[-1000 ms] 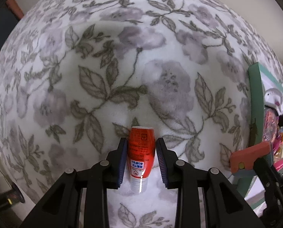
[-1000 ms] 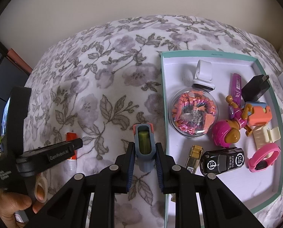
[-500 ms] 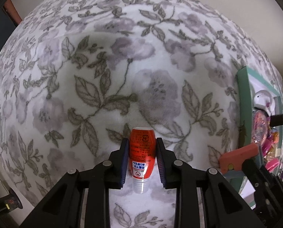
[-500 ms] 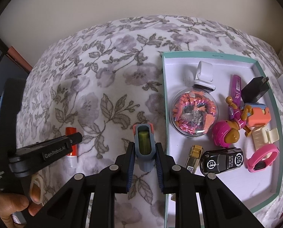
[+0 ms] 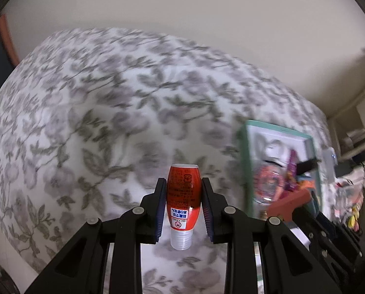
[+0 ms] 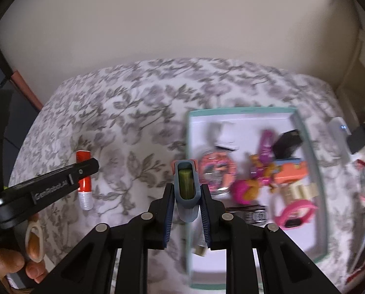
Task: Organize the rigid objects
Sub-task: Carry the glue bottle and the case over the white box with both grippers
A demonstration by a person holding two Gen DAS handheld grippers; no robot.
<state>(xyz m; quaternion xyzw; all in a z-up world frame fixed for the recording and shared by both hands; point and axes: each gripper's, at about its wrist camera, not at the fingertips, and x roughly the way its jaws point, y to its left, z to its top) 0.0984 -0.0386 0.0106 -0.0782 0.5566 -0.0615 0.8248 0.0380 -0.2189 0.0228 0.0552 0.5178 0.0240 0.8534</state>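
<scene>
My left gripper [image 5: 183,191] is shut on a small red bottle [image 5: 183,193] with a clear cap and holds it above the floral cloth; the bottle also shows in the right wrist view [image 6: 83,178]. My right gripper [image 6: 185,193] is shut on a blue-grey holder with a green stick inside [image 6: 185,183], lifted over the left edge of the teal-rimmed white tray [image 6: 241,109]. The tray [image 5: 277,128] lies to the right of the left gripper.
The tray holds a clear round case of orange bits [image 6: 215,171], a pink ball toy [image 6: 244,189], an orange figure [image 6: 288,170], a pink band [image 6: 295,214], a black charger [image 6: 287,142] and a white piece [image 6: 221,137]. A wall stands behind the table.
Both grippers have lifted and tilted up with their objects; the left one has closed on the red bottle and raised it off the cloth. More wall shows now.
</scene>
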